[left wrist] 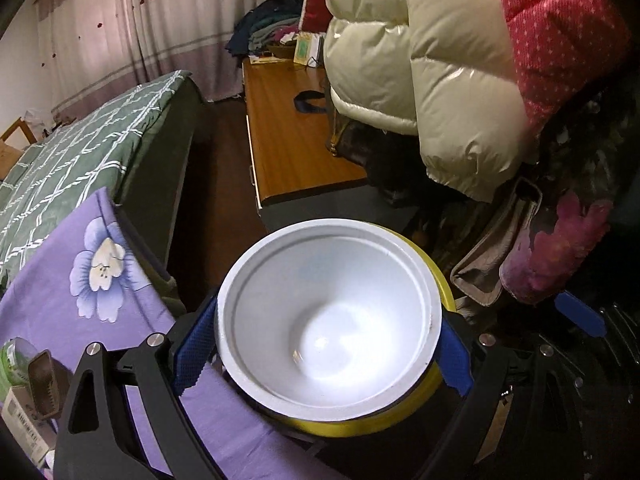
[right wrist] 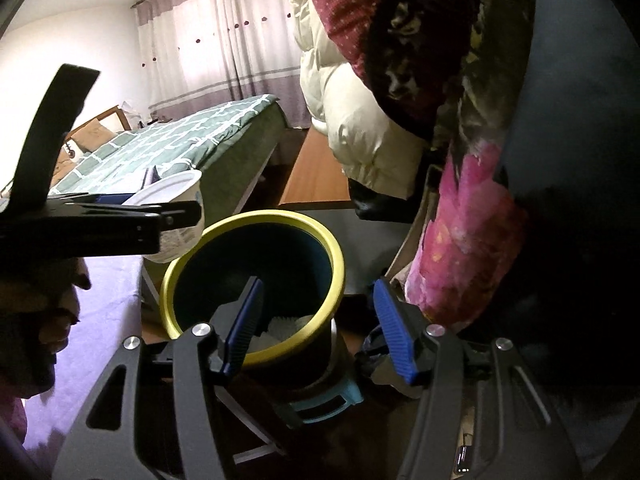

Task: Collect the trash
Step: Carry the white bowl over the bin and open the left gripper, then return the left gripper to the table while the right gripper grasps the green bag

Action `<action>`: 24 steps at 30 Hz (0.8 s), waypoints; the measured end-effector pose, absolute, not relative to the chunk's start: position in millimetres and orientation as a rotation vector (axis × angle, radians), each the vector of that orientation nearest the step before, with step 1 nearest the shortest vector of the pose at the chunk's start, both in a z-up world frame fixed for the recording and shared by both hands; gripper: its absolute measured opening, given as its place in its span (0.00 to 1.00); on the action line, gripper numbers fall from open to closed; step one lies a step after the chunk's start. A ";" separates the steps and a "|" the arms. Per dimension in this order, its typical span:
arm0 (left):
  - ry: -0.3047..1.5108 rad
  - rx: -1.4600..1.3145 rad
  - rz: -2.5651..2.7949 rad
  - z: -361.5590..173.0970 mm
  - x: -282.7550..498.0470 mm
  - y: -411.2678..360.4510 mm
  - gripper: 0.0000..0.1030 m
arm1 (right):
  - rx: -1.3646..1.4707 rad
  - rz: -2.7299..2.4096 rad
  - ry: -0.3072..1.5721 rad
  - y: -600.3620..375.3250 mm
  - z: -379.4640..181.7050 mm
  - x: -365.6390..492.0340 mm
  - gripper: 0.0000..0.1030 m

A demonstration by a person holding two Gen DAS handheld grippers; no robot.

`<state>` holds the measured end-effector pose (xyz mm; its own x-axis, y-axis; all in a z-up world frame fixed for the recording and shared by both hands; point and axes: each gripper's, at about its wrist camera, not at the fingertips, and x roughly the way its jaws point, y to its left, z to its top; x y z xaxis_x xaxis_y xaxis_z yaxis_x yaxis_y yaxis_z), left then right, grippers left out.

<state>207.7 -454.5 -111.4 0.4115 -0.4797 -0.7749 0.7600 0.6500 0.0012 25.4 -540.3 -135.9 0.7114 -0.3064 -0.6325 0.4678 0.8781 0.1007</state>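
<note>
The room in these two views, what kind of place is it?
Most likely a home bedroom. A bed with a green checked quilt stands before long striped curtains, and puffy winter coats hang above a low wooden cabinet.

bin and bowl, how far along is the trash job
Done: crumpled paper already lies in the bin. In hand: the left gripper holds a white bowl beside the bin's rim, not yet dropped. The right gripper is open, empty. Left: drop the bowl in.
</note>
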 end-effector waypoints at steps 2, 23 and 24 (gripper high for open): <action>0.828 0.391 -0.782 -111.5 208.0 -454.1 0.95 | 0.262 -0.442 0.649 -539.9 -135.1 25.0 0.58; 0.568 0.112 -0.307 -20.1 130.1 -122.7 0.95 | 0.195 -0.311 0.640 -474.9 -115.3 55.7 0.59; 0.569 0.103 -0.280 -20.3 127.9 -109.0 0.95 | 0.191 -0.300 0.639 -470.7 -113.9 57.7 0.59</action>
<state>127.9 -109.0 -20.3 0.8056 -0.2328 -0.5447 0.2897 0.9569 0.0195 57.7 -470.7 -113.9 0.7616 -0.2156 -0.6112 0.3323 0.9395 0.0827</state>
